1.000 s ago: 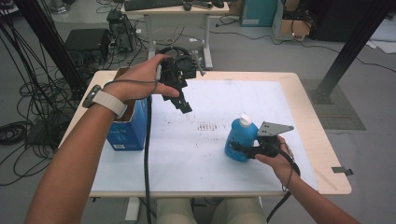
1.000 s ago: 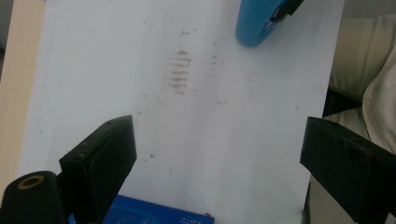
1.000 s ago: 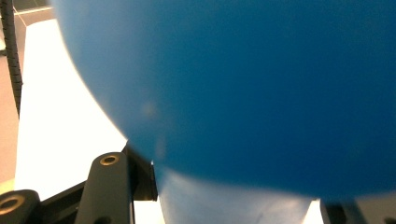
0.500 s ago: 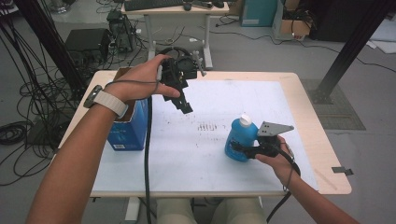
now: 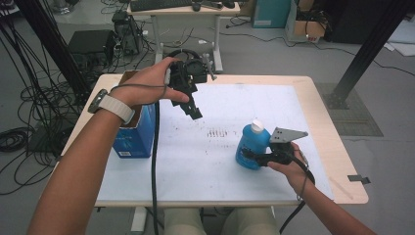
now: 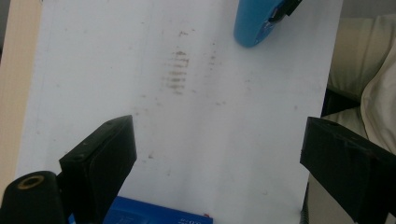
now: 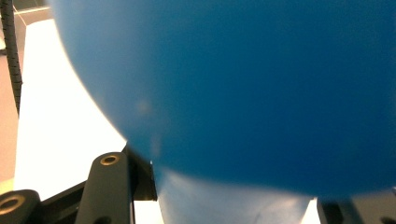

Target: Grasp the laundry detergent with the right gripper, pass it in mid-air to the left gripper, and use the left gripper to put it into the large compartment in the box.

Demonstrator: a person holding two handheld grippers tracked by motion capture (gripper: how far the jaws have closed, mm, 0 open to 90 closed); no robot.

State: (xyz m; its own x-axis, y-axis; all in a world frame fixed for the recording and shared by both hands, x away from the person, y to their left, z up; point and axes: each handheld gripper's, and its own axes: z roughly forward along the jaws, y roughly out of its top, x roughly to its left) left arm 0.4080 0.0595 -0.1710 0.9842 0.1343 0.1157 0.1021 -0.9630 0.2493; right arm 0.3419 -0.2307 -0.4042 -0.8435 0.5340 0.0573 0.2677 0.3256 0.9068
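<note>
The right hand-held gripper (image 5: 253, 157) is closed around the lower body of a blue bottle (image 5: 250, 147) with a white cap. The bottle stands upright on the white sheet (image 5: 215, 161) that covers the worktop (image 5: 333, 147), on the right part of it and near the person's edge. In the right gripper view the blue bottle (image 7: 243, 88) is very close to the camera, and the black jaws press on it from both sides near its bottom. A grey three-cornered plate (image 5: 288, 134) sits on top of this gripper, just to the right of the bottle's cap.

The left hand-held gripper (image 5: 194, 112) is in the air above the left-centre part of the sheet, well apart from the bottle, and it points down and a little toward the bottle. Its jaws stand wide with nothing between them (in the left gripper view I see only the white sheet (image 6: 196, 140) in the gap). The same view shows the blue bottle (image 6: 256, 23) at the top edge.

A blue carton box (image 5: 133, 137) with its top open stands at the left side of the worktop, under the person's left forearm. Some small dark marks (image 5: 218, 132) are on the sheet between the two grippers. A black cable (image 5: 154, 161) hangs from the left gripper down over the front edge of the worktop.
</note>
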